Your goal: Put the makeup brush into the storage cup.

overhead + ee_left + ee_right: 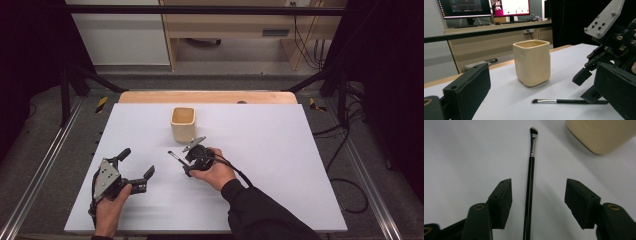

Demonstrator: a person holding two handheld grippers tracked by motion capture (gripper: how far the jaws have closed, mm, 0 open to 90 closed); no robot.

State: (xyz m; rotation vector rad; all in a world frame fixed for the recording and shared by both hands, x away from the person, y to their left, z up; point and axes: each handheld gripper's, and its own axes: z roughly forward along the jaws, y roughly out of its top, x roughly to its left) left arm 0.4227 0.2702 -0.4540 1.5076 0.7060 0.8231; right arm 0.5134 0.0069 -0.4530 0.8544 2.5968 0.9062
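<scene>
The left hand-held gripper (136, 163) is hovering wide open and holding nothing, low over the white tabletop (280, 165). The thin black brush (530, 185) is lying flat on it, its handle between the spread jaws of the right hand-held gripper (537, 203). The cream cup (183, 123) is standing upright just beyond. Monitors (484, 7) are glowing on a wooden desk (499, 35) behind.

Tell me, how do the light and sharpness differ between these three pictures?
High view: dark surroundings, evenly lit white table, cup small but clear. Left gripper view: cup sharp, its near jaws soft, the monitors behind glaring. Right gripper view: the brush is crisp with a faint shadow beside it, and the cup's corner looks slightly blurred.
</scene>
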